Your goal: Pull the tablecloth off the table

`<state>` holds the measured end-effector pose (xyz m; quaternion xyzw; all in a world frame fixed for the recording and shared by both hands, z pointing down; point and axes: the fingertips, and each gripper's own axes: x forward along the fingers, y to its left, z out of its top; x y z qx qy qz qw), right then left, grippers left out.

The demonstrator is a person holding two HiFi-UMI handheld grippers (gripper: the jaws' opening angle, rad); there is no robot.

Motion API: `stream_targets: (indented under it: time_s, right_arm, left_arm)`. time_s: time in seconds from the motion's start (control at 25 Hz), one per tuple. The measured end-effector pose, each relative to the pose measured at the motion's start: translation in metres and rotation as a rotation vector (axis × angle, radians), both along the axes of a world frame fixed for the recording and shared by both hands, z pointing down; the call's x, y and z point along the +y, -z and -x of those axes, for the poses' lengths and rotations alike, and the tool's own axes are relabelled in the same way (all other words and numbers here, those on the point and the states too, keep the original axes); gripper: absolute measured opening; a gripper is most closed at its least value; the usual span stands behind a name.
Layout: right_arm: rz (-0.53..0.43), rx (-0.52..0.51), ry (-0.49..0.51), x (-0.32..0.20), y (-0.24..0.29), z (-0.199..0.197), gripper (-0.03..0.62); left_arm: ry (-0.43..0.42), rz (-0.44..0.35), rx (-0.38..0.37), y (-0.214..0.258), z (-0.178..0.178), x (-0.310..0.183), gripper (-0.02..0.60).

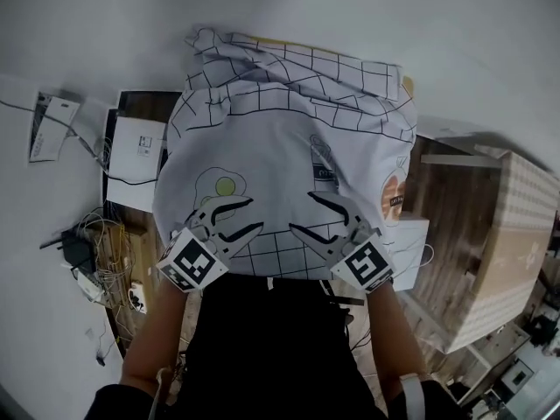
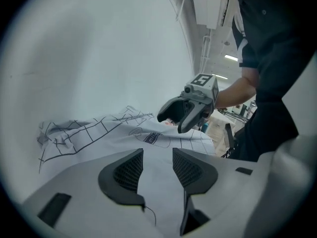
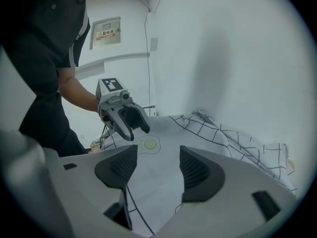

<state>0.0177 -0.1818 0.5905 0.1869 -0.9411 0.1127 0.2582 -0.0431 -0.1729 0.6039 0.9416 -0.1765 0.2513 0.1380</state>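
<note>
A white tablecloth (image 1: pixel 280 138) with a black grid and egg drawings covers the table and is bunched in folds at the far end by the wall. The table under it is hidden. My left gripper (image 1: pixel 254 214) is over the cloth's near edge on the left, and its jaws stand open with only flat cloth (image 2: pixel 99 133) below the gap. My right gripper (image 1: pixel 302 213) is over the near edge on the right, also open, with cloth (image 3: pixel 223 138) lying beneath it. Each gripper shows in the other's view: the right gripper (image 2: pixel 171 124) and the left gripper (image 3: pixel 133 125).
A white wall stands behind the table. Tangled cables (image 1: pixel 96 252) and papers (image 1: pixel 136 147) lie on the floor at the left. At the right are a white box (image 1: pixel 409 239), wooden boards (image 1: pixel 455 199) and a checked box (image 1: pixel 516 234). The person's dark torso is close to the near edge.
</note>
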Motion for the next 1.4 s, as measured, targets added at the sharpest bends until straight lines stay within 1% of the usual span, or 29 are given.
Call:
stream_targets:
  time_s: [0.08, 0.2, 0.32, 0.44, 0.68, 0.8, 0.88, 1.04, 1.24, 1.4]
  right_arm:
    - [-0.003, 0.039, 0.003, -0.009, -0.010, 0.005, 0.262]
    - [0.007, 0.090, 0.006, -0.018, -0.026, 0.010, 0.270]
    - [0.008, 0.124, 0.014, -0.023, -0.045, 0.009, 0.281]
    - [0.013, 0.157, 0.042, -0.023, -0.065, 0.002, 0.292]
    - [0.039, 0.176, 0.113, -0.011, -0.103, -0.006, 0.302]
    - [0.041, 0.206, 0.146, -0.010, -0.119, -0.008, 0.304]
    - [0.041, 0.231, 0.178, -0.005, -0.126, -0.010, 0.304]
    - [0.033, 0.241, 0.195, -0.004, -0.130, -0.010, 0.307]
    - [0.037, 0.245, 0.194, -0.005, -0.130, -0.010, 0.307]
    - [0.041, 0.265, 0.191, -0.006, -0.130, -0.010, 0.305]
  left_arm:
    - [-0.030, 0.003, -0.007, -0.007, 0.000, -0.004, 0.209]
    - [-0.059, 0.008, -0.010, -0.015, 0.003, -0.006, 0.232]
    - [-0.097, 0.007, -0.069, -0.035, 0.004, -0.008, 0.241]
    - [-0.117, 0.005, -0.137, -0.057, -0.001, -0.012, 0.270]
    - [-0.122, 0.001, -0.229, -0.089, -0.013, -0.013, 0.298]
    - [-0.114, -0.004, -0.269, -0.103, -0.020, -0.014, 0.313]
    - [-0.115, 0.010, -0.288, -0.108, -0.024, -0.011, 0.316]
    - [-0.125, 0.005, -0.305, -0.117, -0.024, -0.008, 0.319]
    - [-0.123, -0.019, -0.273, -0.116, -0.025, -0.007, 0.321]
    - [-0.114, -0.015, -0.275, -0.116, -0.025, -0.009, 0.319]
